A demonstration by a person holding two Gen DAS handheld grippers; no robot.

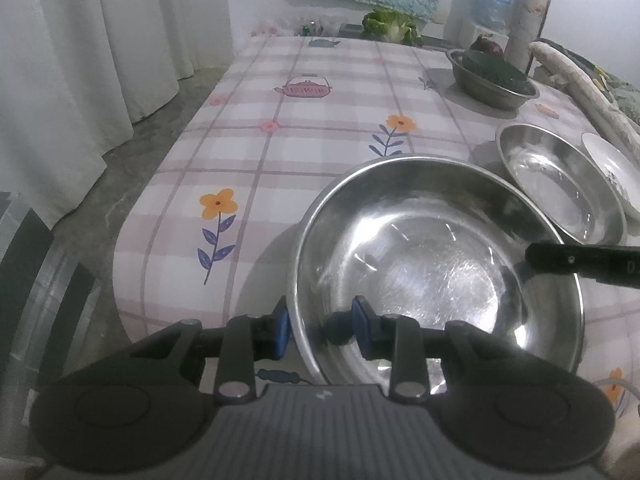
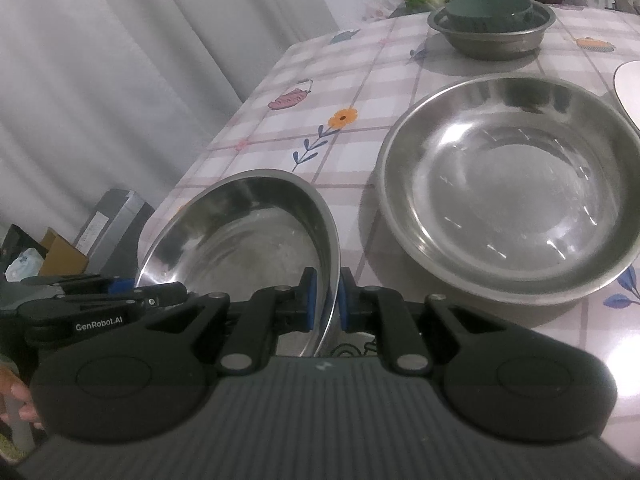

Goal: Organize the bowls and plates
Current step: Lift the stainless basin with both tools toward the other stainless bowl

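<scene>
The right gripper (image 2: 325, 300) is clamped on the near rim of a steel bowl (image 2: 240, 236), which tilts above the checked tablecloth (image 2: 256, 128). The left gripper (image 1: 320, 326) straddles the opposite rim, its blue pads (image 1: 281, 332) a little apart; whether they press the metal I cannot tell. Just beyond, a wider steel plate (image 2: 508, 184) sits flat. Only the left view shows a white plate (image 1: 614, 172) beside it. Farther back stands a steel basin (image 2: 492, 26) holding a dark green dish (image 2: 488, 10).
</scene>
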